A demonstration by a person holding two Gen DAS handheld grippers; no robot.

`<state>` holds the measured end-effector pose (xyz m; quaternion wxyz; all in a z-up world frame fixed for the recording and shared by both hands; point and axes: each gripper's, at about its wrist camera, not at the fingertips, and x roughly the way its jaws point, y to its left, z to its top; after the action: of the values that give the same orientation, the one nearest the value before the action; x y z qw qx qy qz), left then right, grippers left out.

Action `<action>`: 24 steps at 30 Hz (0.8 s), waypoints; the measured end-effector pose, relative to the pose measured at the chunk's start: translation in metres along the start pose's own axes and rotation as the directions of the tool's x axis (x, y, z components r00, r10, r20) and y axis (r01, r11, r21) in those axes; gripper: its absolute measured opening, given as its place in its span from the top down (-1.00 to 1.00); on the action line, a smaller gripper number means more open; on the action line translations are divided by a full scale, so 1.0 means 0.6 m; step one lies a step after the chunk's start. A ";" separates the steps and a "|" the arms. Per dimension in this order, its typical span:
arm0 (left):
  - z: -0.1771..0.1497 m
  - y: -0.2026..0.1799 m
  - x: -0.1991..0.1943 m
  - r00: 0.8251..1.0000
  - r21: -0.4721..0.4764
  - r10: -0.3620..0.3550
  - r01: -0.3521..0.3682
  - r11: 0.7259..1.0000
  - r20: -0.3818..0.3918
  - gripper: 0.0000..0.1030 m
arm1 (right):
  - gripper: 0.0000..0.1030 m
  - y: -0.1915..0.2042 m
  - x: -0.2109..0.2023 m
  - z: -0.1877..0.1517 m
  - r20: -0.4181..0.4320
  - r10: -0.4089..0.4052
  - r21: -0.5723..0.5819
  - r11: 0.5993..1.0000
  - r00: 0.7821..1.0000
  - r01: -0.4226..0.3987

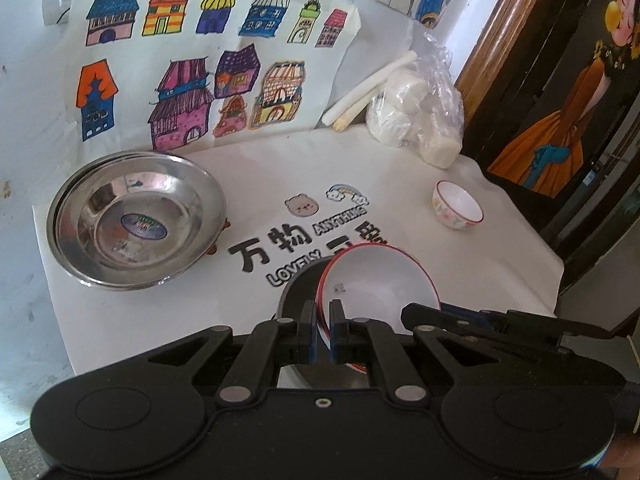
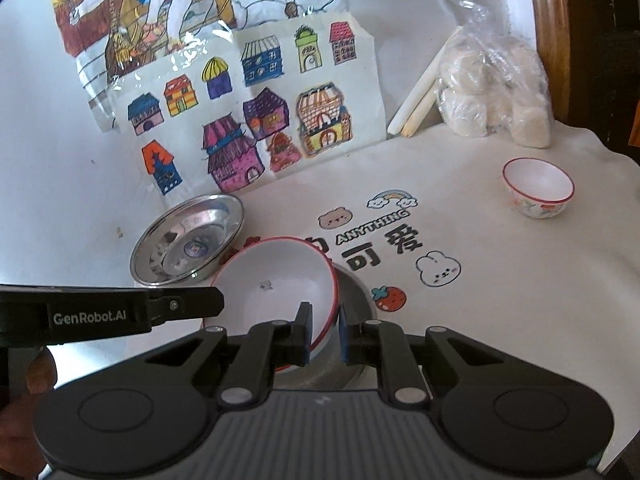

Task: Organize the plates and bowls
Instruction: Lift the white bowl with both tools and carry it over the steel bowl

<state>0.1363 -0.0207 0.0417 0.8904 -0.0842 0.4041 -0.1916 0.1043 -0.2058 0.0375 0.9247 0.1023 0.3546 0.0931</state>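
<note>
You are pinching opposite sides of the rim of the red-rimmed bowl (image 1: 376, 280) with both the left gripper (image 1: 323, 320) and the right gripper (image 2: 325, 322), holding it tilted just above a dark dish (image 2: 356, 300) on the cloth (image 2: 500, 280). If either hand is pulling unevenly, the bowl could slip and knock the steel plates (image 1: 134, 220).

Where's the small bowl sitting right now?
The small bowl stands alone at the far right of the white cloth in both wrist views, just in front of the plastic bag of white buns by the wall.
</note>
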 end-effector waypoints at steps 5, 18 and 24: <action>-0.008 0.004 0.004 1.000 0.009 0.002 -0.002 1.000 -0.019 0.89 | 0.68 0.001 0.010 -0.001 -0.020 0.000 -0.004 1.000 1.000 0.000; -0.019 -0.002 0.018 0.997 0.054 0.009 -0.005 0.999 -0.071 0.83 | 0.67 -0.005 0.031 0.001 -0.054 -0.001 -0.008 1.000 0.999 0.001; -0.018 -0.004 0.024 0.997 0.056 0.009 -0.004 0.998 -0.081 0.81 | 0.64 -0.009 0.038 0.001 -0.067 -0.001 -0.009 1.000 0.998 0.001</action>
<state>0.1362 -0.0286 0.0257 0.8758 -0.0503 0.4350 -0.2031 0.1221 -0.2054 0.0219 0.9127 0.0950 0.3852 0.0977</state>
